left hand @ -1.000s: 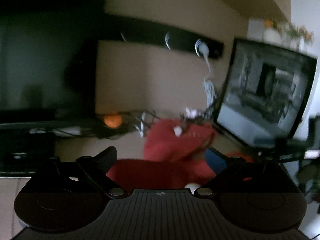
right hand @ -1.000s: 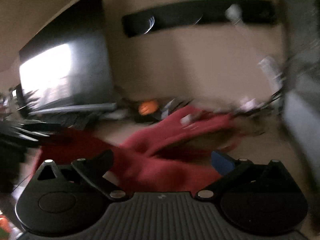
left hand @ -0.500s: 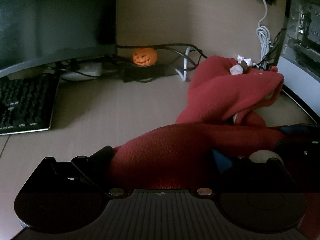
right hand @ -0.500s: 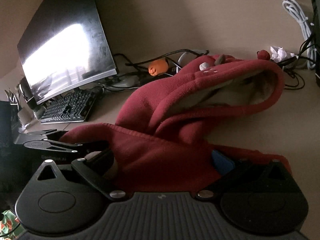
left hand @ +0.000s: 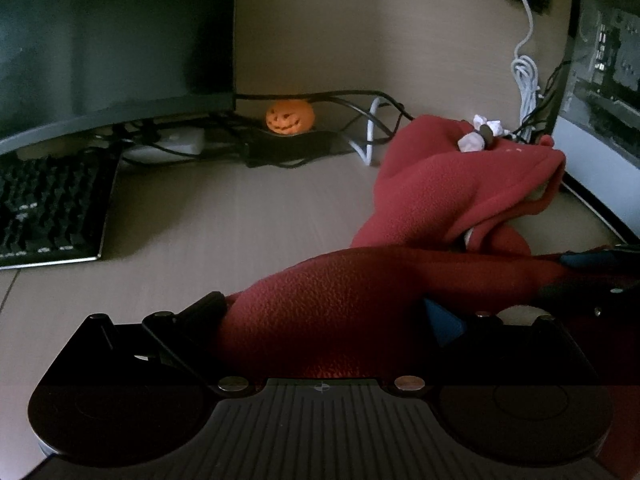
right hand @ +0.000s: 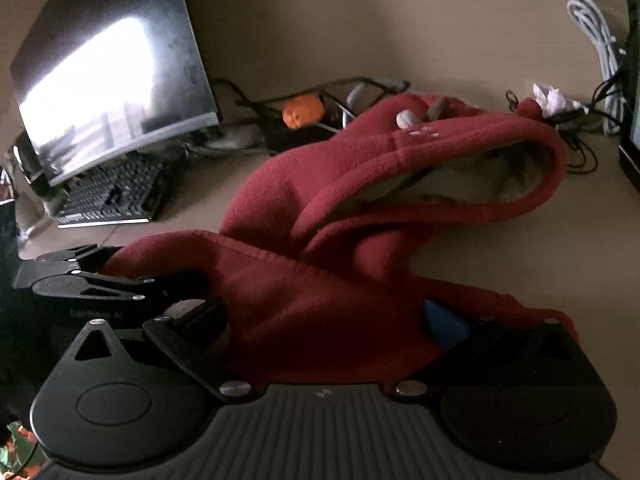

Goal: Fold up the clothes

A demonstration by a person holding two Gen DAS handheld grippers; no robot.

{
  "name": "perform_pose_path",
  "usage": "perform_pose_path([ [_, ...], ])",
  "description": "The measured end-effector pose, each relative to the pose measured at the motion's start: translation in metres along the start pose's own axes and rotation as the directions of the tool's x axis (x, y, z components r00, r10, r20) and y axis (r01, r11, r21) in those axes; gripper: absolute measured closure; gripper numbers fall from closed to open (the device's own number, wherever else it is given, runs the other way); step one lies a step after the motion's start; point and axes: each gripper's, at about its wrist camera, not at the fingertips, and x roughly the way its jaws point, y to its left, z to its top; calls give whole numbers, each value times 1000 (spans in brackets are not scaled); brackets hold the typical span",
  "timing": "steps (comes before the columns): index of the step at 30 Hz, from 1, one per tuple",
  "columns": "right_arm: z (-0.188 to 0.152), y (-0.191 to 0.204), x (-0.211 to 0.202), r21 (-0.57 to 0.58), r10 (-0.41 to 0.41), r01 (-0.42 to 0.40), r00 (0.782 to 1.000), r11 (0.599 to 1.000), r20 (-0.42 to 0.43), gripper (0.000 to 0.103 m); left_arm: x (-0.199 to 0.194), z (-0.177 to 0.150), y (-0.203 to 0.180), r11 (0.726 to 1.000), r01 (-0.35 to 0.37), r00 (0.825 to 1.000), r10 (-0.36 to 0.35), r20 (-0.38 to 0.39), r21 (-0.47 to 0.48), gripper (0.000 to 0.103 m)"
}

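Observation:
A dark red fleece hoodie (left hand: pixel 452 196) lies bunched on the beige desk (left hand: pixel 240 216), its hood open toward the right in the right wrist view (right hand: pixel 400 168). My left gripper (left hand: pixel 324 312) is shut on a fold of the hoodie's edge, which fills the space between its fingers. My right gripper (right hand: pixel 324 316) is shut on another part of the same edge. The two grippers hold the cloth side by side: the left one shows at the left of the right wrist view (right hand: pixel 92 276), the right one at the right of the left wrist view (left hand: pixel 592 276).
A dark monitor (left hand: pixel 112 40) and black keyboard (left hand: pixel 48 212) stand at the left. An orange pumpkin figure (left hand: pixel 290 117) and tangled cables (left hand: pixel 360 128) lie at the back. A second screen (left hand: pixel 600 60) and a white cable (left hand: pixel 526 80) are at the right.
Both grippers tipped down from facing the wall to the desk, with the hoodie edge still held in both. In the last half second the views have hardly changed.

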Motion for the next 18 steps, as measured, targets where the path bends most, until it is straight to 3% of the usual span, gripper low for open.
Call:
perform_pose_path([
  [2, 5, 0, 1, 15, -4, 4, 1000, 1000, -20, 0, 0, 0, 1, 1000, 4, 1000, -4, -1, -2, 0],
  [5, 8, 8, -15, 50, -42, 41, 999, 998, 19, 0, -1, -1, 1, 1000, 3, 1000, -3, 5, -1, 0],
  [8, 0, 27, -37, -34, -65, 68, 995, 997, 79, 0, -2, -1, 2, 1000, 8, 1000, -8, 8, -1, 0],
  [13, -34, 46, -13, -200, -152, 150, 988, 968, 7, 0, -1, -1, 5, 1000, 26, 1000, -26, 4, -14, 0],
  [18, -47, 50, -8, -204, -173, 187, 981, 961, 87, 0, -3, -4, -5, 999, 5, 1000, -5, 8, -37, 0],
])
